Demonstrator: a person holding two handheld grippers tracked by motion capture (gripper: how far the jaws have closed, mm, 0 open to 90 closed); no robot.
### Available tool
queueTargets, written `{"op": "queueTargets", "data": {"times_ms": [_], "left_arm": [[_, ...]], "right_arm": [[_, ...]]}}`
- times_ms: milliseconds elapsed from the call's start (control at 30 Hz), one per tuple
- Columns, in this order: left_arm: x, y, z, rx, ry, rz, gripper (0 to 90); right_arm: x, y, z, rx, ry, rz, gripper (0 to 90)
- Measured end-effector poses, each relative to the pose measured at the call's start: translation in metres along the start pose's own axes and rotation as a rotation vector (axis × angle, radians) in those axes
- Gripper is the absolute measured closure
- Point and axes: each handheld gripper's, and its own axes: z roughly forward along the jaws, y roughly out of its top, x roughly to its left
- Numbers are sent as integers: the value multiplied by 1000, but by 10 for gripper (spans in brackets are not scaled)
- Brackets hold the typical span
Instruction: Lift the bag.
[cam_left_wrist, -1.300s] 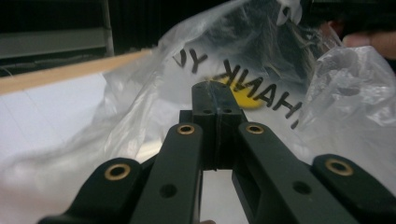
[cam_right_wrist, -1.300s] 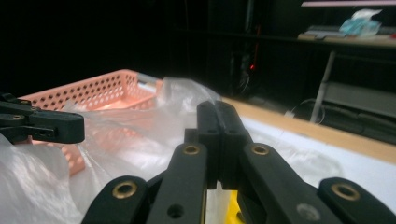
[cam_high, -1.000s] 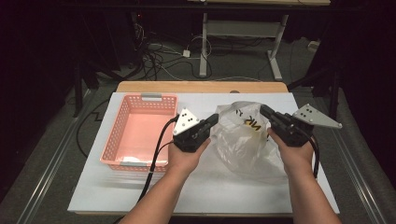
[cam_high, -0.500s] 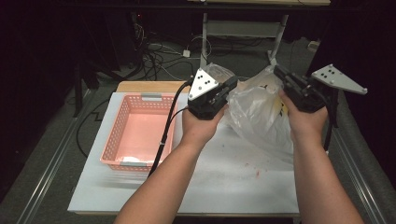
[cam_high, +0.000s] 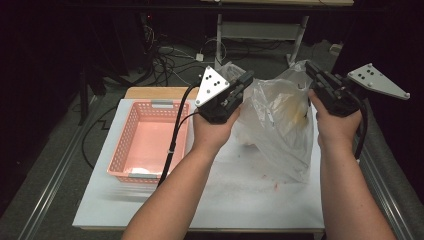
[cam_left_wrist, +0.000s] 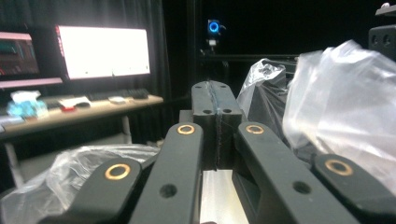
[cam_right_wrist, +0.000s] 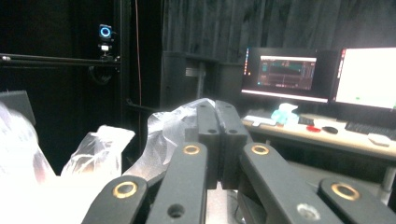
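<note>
We see a clear plastic bag (cam_high: 280, 125) hanging above the white table (cam_high: 240, 200), lifted by its 2 top edges, with its bottom sagging toward the tabletop at the right of centre. Something yellowish shows through the film, too blurred to name. The bag sits at about 3 o'clock from the pink basket (cam_high: 150, 140) and apart from it.

At the bag's 9 o'clock, the left gripper (cam_high: 243, 82) has its 2 jaws pressed together on the bag's left upper edge; in the left gripper view the left gripper's (cam_left_wrist: 215, 100) jaws meet with no gap, and crinkled film spreads out to both sides. At the bag's 2 o'clock, the right gripper (cam_high: 312, 72) is clamped the same way on the right upper edge; in the right gripper view its (cam_right_wrist: 217, 116) jaws are closed flat together and film bunches around them at the left.

A black cable (cam_high: 175, 135) trails from the left gripper down across the basket's right rim. The basket lies at the table's 9 o'clock side. Beyond the table, at 12 o'clock, loose cables (cam_high: 170, 55) lie on the dark floor beside a white table frame (cam_high: 260, 30). The right gripper view shows lit monitors (cam_right_wrist: 322, 74) on a desk.
</note>
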Motion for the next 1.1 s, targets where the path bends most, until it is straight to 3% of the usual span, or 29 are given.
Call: {"op": "queueTargets", "data": {"times_ms": [33,100,133,200,333,400,433,533,667,767,833,900,1100], "left_arm": [[1,3,1,-16,10,10,891],[3,8,1,-41,-7,-23,891],[4,9,2,-38,-4,-18,891],[6,5,4,-8,16,-9,890],[17,-17,3,73,28,-60,887],[22,-26,-6,76,42,-69,866],[24,-29,-11,84,44,-69,792],[28,-37,-28,114,65,-47,723],[32,-41,-57,115,79,-51,595],[32,-44,-78,111,95,-30,515],[30,-48,-89,133,98,-45,440],[30,-54,-97,164,109,-15,405],[33,-82,-100,282,71,-88,313]], "right_arm": [[-1,3,0,-5,-2,-3,900],[-3,9,0,-19,-7,-2,900],[-4,12,-1,-23,-10,-5,900],[-7,13,-1,-15,-14,2,900],[-16,-10,4,53,-28,37,900],[-19,-23,5,86,-38,45,900],[-21,-28,5,97,-39,42,900],[-23,-38,2,119,-49,46,900],[-26,-41,-1,131,-57,30,900],[-26,-41,-2,137,-67,25,900],[-27,-42,1,149,-72,14,900],[-26,-43,4,160,-67,18,900],[-16,-37,-2,143,-2,26,659]]}}
